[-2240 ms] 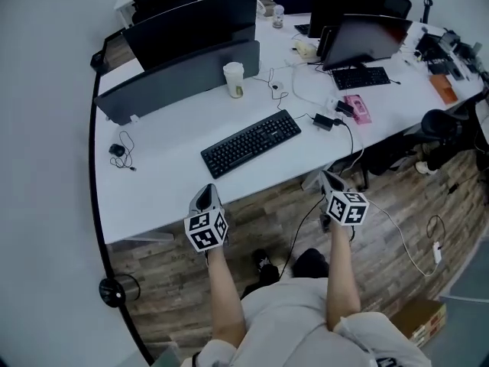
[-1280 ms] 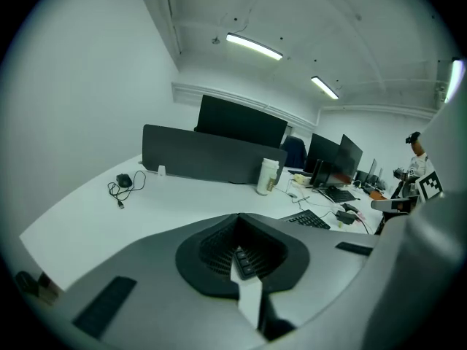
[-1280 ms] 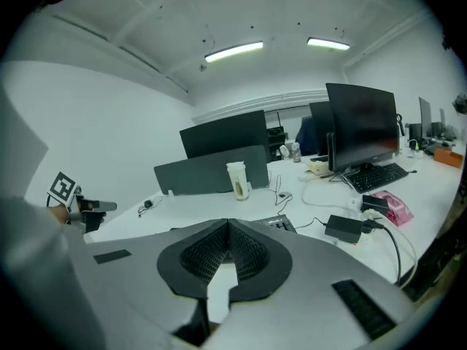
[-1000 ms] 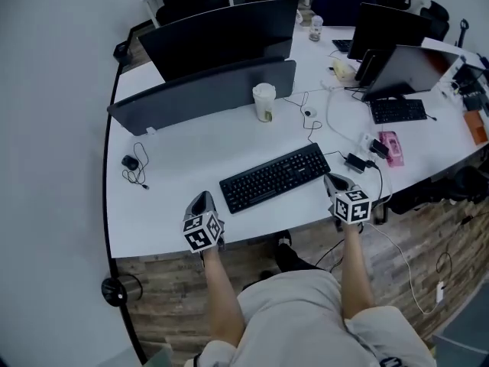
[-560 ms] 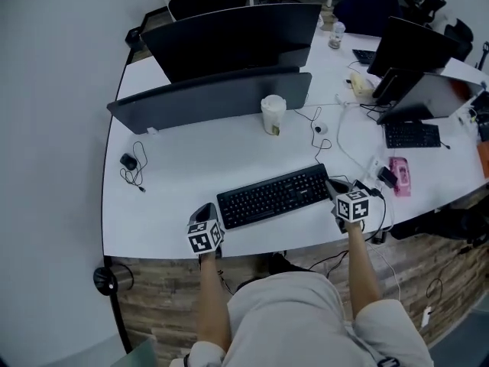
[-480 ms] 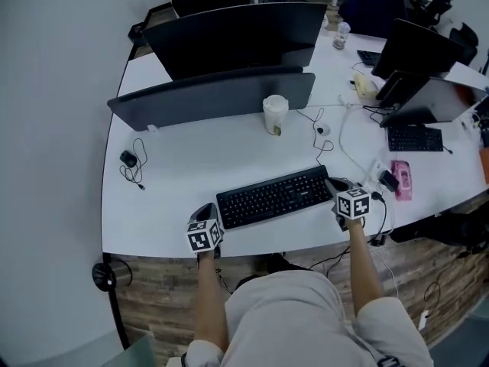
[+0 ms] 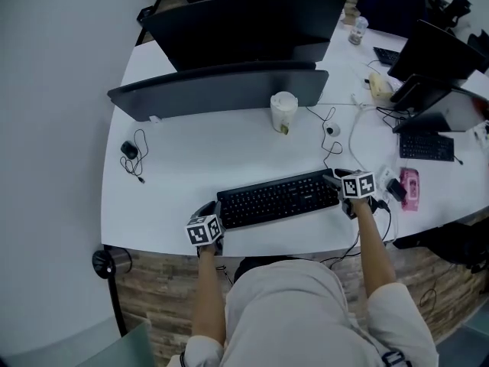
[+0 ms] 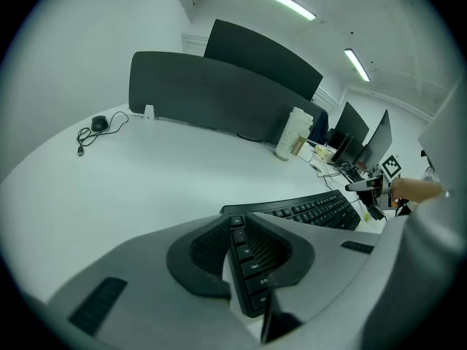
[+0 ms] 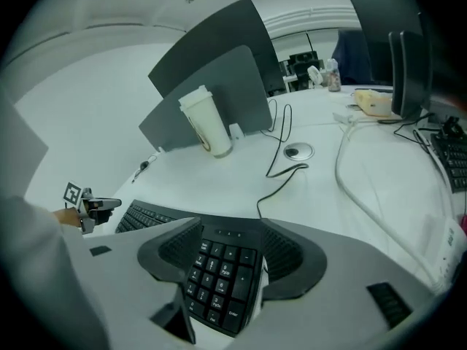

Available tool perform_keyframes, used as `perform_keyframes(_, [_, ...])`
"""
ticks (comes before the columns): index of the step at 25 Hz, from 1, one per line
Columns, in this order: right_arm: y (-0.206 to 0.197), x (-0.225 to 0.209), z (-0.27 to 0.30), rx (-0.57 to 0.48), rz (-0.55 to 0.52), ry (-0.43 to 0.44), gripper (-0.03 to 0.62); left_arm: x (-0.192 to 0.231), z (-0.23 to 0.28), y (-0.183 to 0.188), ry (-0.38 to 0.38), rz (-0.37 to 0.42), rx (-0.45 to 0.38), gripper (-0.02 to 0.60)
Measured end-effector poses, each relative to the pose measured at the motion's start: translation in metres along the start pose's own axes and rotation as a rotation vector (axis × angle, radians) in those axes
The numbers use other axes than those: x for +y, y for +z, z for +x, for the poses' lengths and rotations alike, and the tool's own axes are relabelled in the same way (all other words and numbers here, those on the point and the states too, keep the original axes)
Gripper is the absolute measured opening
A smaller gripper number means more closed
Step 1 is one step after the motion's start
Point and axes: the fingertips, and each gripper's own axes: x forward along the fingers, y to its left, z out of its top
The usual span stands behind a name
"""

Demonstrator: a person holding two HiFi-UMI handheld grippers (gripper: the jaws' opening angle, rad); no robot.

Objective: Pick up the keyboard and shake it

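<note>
A black keyboard [image 7: 279, 198] lies flat near the front edge of the white desk [image 7: 183, 167]. My left gripper [image 7: 212, 214] is at its left end. In the left gripper view the jaws [image 8: 237, 221] have just been opening to a narrow gap; the keyboard's [image 8: 314, 211] leftmost key column shows in it, with a strip of bare desk beside it. My right gripper [image 7: 336, 180] is at the right end. Its jaws [image 9: 230, 232] have just been opening and stand wide over the number pad [image 9: 219, 275]. No pad is seen pressing on the keyboard.
A paper cup [image 7: 283, 111] stands behind the keyboard, in front of a dark divider panel [image 7: 221, 90] and a monitor. A black mouse [image 7: 127, 151] with its cable lies at the left. Loose cables [image 7: 332, 128], a pink object [image 7: 409, 186] and a second keyboard [image 7: 428, 147] lie at the right.
Both grippers have moved forward and down from the desk's front edge to the two ends of the keyboard. Their jaws were shut and now stand apart, the right much wider.
</note>
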Motion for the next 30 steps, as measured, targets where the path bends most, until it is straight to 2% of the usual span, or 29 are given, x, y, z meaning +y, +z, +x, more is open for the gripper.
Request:
perform_keyframes(3, [-0.002, -0.006, 0.010, 0.026, 0.027, -0.023, 0.277, 0.001, 0.007, 0.001, -0.014, -0.032, 0.019, 0.115])
perform_keyframes(5, [-0.001, -0.010, 0.016, 0.036, 0.050, -0.027, 0.282, 0.000, 0.015, 0.002, -0.032, -0.048, 0.033, 0.180])
perform_keyframes(9, [-0.008, -0.017, 0.027, 0.090, 0.078, -0.031, 0.295, 0.001, 0.025, 0.003, -0.057, -0.085, 0.069, 0.246])
perform_keyframes(13, [-0.013, -0.015, 0.037, 0.122, 0.093, -0.015, 0.296, 0.006, 0.033, 0.003, -0.043, -0.087, 0.093, 0.252])
perform_keyframes(19, [-0.013, -0.016, 0.040, 0.125, 0.040, -0.052, 0.296, -0.001, 0.049, -0.004, -0.045, -0.096, 0.149, 0.252])
perform_keyframes(23, [-0.013, -0.013, 0.040, 0.114, 0.036, -0.065, 0.296, -0.001, 0.051, -0.005, -0.032, -0.151, 0.117, 0.241])
perform_keyframes(27, [-0.013, -0.009, 0.038, 0.106, 0.033, -0.070, 0.296, 0.002, 0.050, -0.002, -0.041, -0.155, 0.101, 0.241])
perform_keyframes(30, [-0.006, 0.000, 0.037, 0.072, 0.016, -0.061, 0.296, 0.006, 0.042, 0.007, -0.048, -0.148, 0.060, 0.242])
